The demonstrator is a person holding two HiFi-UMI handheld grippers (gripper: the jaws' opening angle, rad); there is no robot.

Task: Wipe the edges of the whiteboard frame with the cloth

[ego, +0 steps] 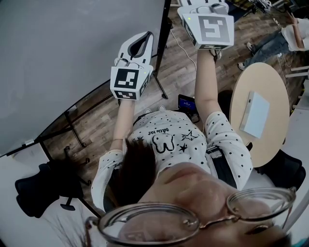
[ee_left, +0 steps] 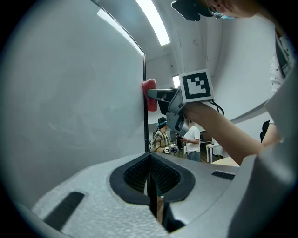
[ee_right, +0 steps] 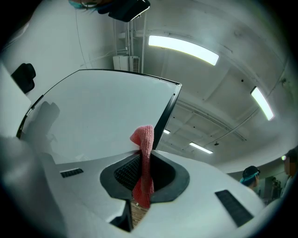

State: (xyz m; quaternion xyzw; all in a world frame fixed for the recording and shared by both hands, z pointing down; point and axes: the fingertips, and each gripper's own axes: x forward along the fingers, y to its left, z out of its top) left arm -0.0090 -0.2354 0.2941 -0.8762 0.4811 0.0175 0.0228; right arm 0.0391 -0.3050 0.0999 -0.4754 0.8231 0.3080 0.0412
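Observation:
The whiteboard [ego: 72,58] fills the upper left, and its black frame edge [ego: 163,38] runs down its right side. My right gripper [ego: 205,5] is raised at the top and is shut on a red knitted cloth [ee_right: 143,158]. The cloth's top end lies against the frame edge [ee_right: 166,111]. In the left gripper view the cloth [ee_left: 149,93] presses on the frame [ee_left: 145,116], held by the right gripper [ee_left: 152,95]. My left gripper [ego: 141,42] hovers in front of the board's right part. Its jaws [ee_left: 150,169] meet with nothing between them.
To the right is a round wooden table [ego: 275,144] carrying a white box [ego: 255,115]. A black chair [ego: 43,188] and the board's stand legs [ego: 72,130] are at lower left. A seated person [ego: 270,46] is at top right. Other people [ee_left: 163,137] stand beyond the board.

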